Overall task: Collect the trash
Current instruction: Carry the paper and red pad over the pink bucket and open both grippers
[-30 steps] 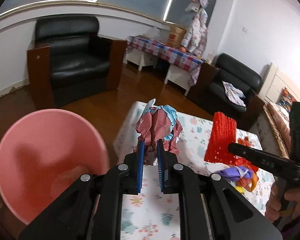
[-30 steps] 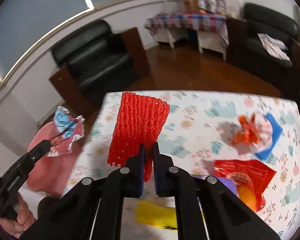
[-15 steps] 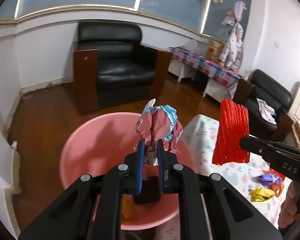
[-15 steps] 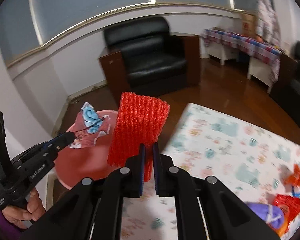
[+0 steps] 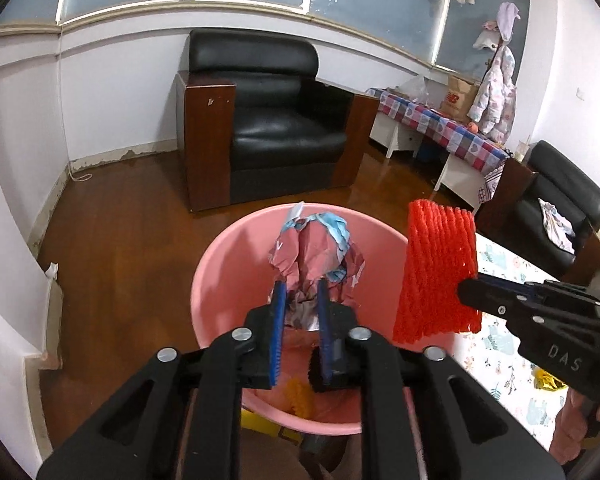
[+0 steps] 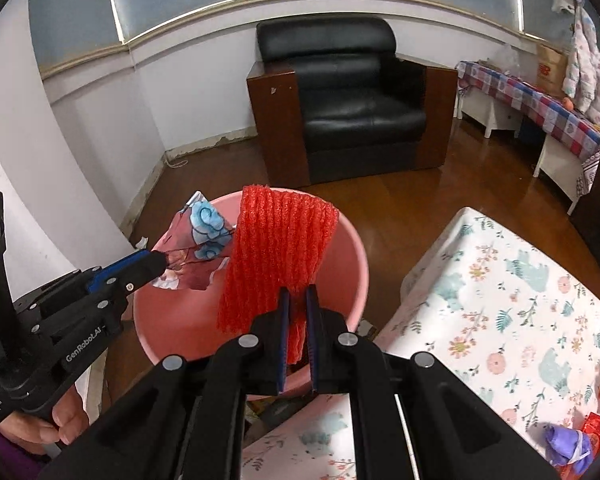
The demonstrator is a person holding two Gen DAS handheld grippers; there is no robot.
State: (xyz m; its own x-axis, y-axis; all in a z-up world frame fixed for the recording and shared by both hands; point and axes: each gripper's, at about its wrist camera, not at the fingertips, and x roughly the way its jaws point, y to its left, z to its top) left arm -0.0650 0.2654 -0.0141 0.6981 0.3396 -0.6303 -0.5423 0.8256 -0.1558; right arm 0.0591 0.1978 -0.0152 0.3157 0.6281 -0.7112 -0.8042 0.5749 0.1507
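Observation:
A pink basin point(image 5: 228, 280) stands on the floor beside the table; it also shows in the right wrist view point(image 6: 352, 256). My left gripper point(image 5: 301, 292) is shut on a crumpled pink-and-blue wrapper point(image 5: 316, 248) and holds it over the basin. My right gripper point(image 6: 294, 300) is shut on a red foam net point(image 6: 280, 248), also above the basin; the net shows in the left wrist view point(image 5: 438, 272) at the basin's right rim. Orange and dark scraps point(image 5: 300, 396) lie in the basin's bottom.
The table with a floral cloth point(image 6: 500, 300) is to the right, with purple point(image 6: 566, 442) and red trash at its near right. A black armchair point(image 5: 268, 128) stands behind the basin on the wooden floor. A checked-cloth side table point(image 5: 440, 128) is at the back right.
Both grippers have swung left from the table to above the pink basin, carrying the wrapper and the red net. The left gripper's hold looks slightly looser now.

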